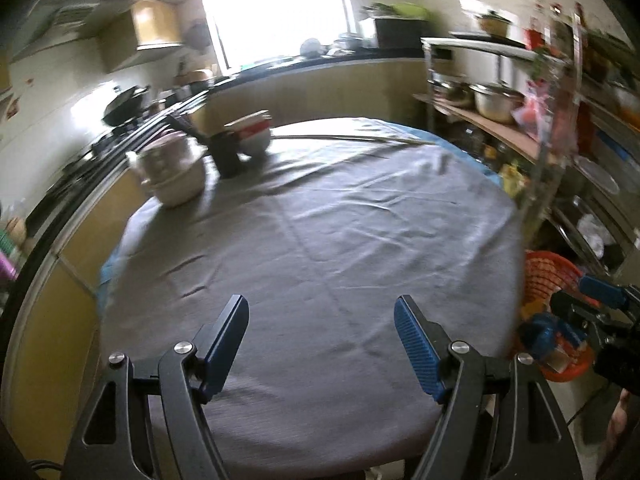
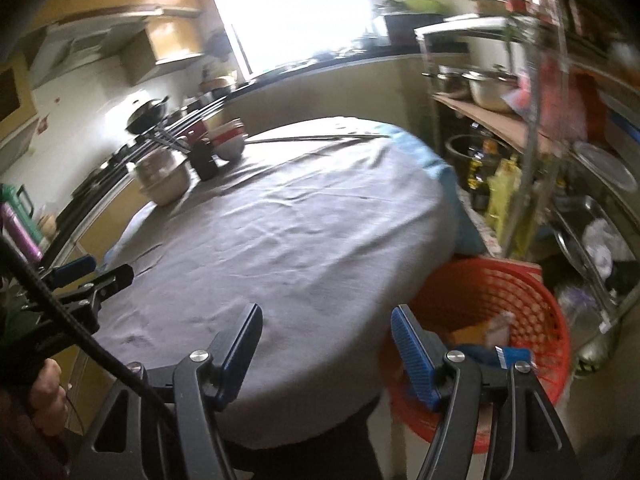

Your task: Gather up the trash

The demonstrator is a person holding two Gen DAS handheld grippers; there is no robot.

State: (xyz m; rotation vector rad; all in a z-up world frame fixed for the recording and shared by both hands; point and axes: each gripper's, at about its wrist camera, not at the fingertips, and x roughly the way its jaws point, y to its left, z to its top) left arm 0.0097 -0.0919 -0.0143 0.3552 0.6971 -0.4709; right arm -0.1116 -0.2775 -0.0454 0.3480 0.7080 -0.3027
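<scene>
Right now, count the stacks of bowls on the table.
2: a beige stack at the far left edge, and a red-banded stack just behind it, beyond the dark holder. Blur may hide others.

One table [image 1: 320, 240], one red basket [image 2: 520, 292], two bowl stacks [image 1: 176, 172], one black holder [image 1: 226, 156]

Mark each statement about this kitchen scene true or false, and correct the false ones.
1. Both grippers are open and hold nothing. True: left gripper, right gripper.
2. The orange basket stands on the table. False: it stands on the floor beside the table.
3. The basket already has items in it. True.
4. The stacked bowls sit at the table's near edge. False: they sit at the far left.
5. The cloth is red. False: grey.
</scene>
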